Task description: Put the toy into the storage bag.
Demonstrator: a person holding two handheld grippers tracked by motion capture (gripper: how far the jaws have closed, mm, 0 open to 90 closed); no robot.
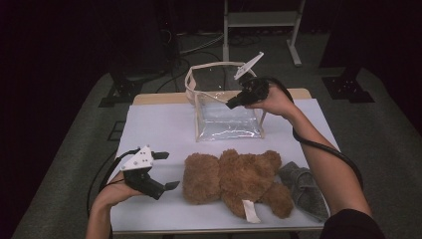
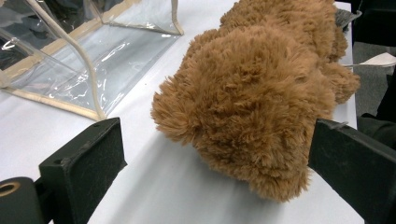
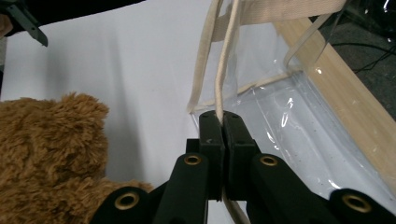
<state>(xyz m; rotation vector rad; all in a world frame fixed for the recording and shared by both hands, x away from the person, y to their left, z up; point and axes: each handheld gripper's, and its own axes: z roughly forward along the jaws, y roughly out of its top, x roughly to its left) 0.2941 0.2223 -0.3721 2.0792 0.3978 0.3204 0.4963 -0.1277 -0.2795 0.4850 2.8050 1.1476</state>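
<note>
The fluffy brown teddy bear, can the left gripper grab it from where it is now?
Probably yes. The left gripper has its jaws wide open beside the fluffy brown teddy bear, which lies on the white table with nothing between them. In the left gripper view the bear's nearest end already sits between the jaws.

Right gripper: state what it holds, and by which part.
The right gripper is shut on the clear bag, pinching the cream trim along its upper edge. The left gripper is open, holding nothing.

Right tongs (image 1: 230, 105) pinch clear bag (image 1: 226, 119)'s rim behind teddy bear (image 1: 234, 180).
</note>
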